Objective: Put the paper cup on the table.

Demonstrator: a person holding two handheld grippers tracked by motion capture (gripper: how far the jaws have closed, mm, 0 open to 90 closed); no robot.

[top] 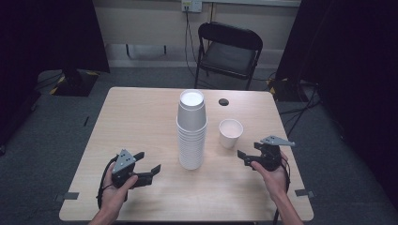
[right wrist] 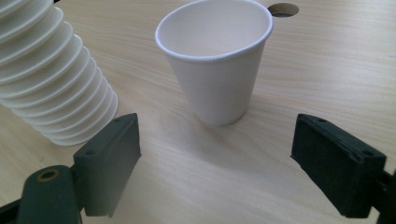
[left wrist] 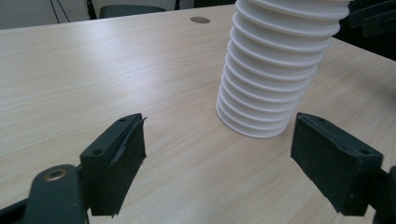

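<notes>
Left gripper (top: 149, 162), high view: jaws spread wide and empty, held in the left hand (top: 114, 187) over the near left part of the table (top: 141, 122), pointing right toward the stack (top: 191, 129) of white paper cups. In the left gripper view the two black pads (left wrist: 120, 158) stand well apart above bare wood; the stack's base (left wrist: 252, 121) lies ahead, between the jaw lines but nearer the right pad, not touching either. The stack's ribbed rims rise out of the top of that view.

Right gripper (top: 248, 158), high view: jaws likewise parted and empty, held in the right hand (top: 272, 176) at the near right of the table, pointing left and away from the person. In the right gripper view its pads (right wrist: 109, 161) frame a single cup (right wrist: 217, 60), upright and mouth open, standing ahead of the jaws and roughly centred in the gap, clear of both. The stack (right wrist: 51, 79) leans into that view at upper left, just beyond the left pad; nothing lies between the pads and the cup.

Surroundings, high view: the cup (top: 231, 132) stands just right of the stack, apart from it. A round hole (top: 224, 101) in the tabletop lies behind the cup; it also appears at the top of both gripper views. Beyond the far edge stands a black folding chair (top: 228, 49) on grey carpet, with cables running to a wall socket (top: 191, 5). Dark curtains hang at both sides. A cable (top: 101, 187) trails from the left gripper past the wrist.
</notes>
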